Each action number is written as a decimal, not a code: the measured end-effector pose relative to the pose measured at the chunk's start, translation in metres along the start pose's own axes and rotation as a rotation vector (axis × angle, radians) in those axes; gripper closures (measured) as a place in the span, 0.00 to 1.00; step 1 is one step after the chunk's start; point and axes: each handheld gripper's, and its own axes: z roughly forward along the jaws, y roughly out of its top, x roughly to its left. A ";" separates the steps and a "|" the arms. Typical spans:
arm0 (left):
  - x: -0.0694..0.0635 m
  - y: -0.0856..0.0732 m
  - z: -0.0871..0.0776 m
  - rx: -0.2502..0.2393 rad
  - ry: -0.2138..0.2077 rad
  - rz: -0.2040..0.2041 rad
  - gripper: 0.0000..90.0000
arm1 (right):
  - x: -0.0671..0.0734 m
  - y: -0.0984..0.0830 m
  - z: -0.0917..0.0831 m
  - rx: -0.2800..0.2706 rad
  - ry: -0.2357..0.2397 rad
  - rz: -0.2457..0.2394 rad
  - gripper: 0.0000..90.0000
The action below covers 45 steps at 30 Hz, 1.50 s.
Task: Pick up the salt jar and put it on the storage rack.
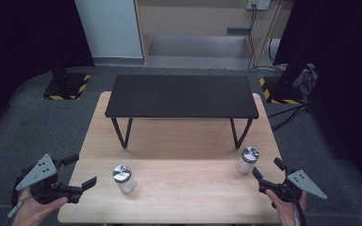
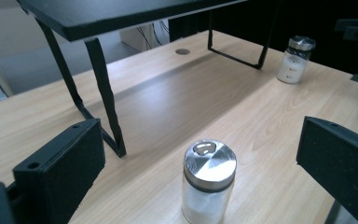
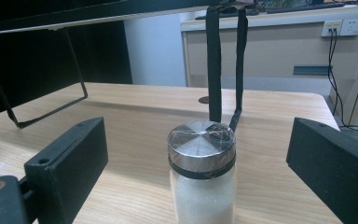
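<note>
Two small glass jars of white powder with silver lids stand on the wooden table [image 1: 179, 200]. The left jar [image 1: 123, 178] [image 2: 209, 182] is just right of my left gripper [image 1: 84, 170] [image 2: 198, 140], in line with its open jaws but ahead of their tips and untouched. The right jar [image 1: 247, 160] [image 3: 202, 177] stands just ahead of my right gripper [image 1: 266, 166] [image 3: 198, 128], centred in front of its wide-open jaws, with the pads clear of the glass. In the left gripper view the right jar [image 2: 296, 59] shows far off.
A low black shelf [image 1: 181, 95] on thin metal legs spans the back half of the table, with room beneath it. Bare wood lies between the two jars. Grey floor surrounds the table, and cables run at the right.
</note>
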 end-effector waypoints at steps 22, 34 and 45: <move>0.029 -0.014 0.024 0.049 -0.143 0.101 0.02 | 0.000 0.000 0.000 0.001 -0.002 -0.004 0.06; 0.034 -0.021 0.044 0.089 -0.148 0.114 0.02 | 0.000 0.000 0.000 0.000 -0.003 -0.004 0.06; 0.034 -0.028 0.070 0.120 -0.161 0.115 0.03 | -0.001 0.000 0.000 -0.001 -0.004 -0.007 0.06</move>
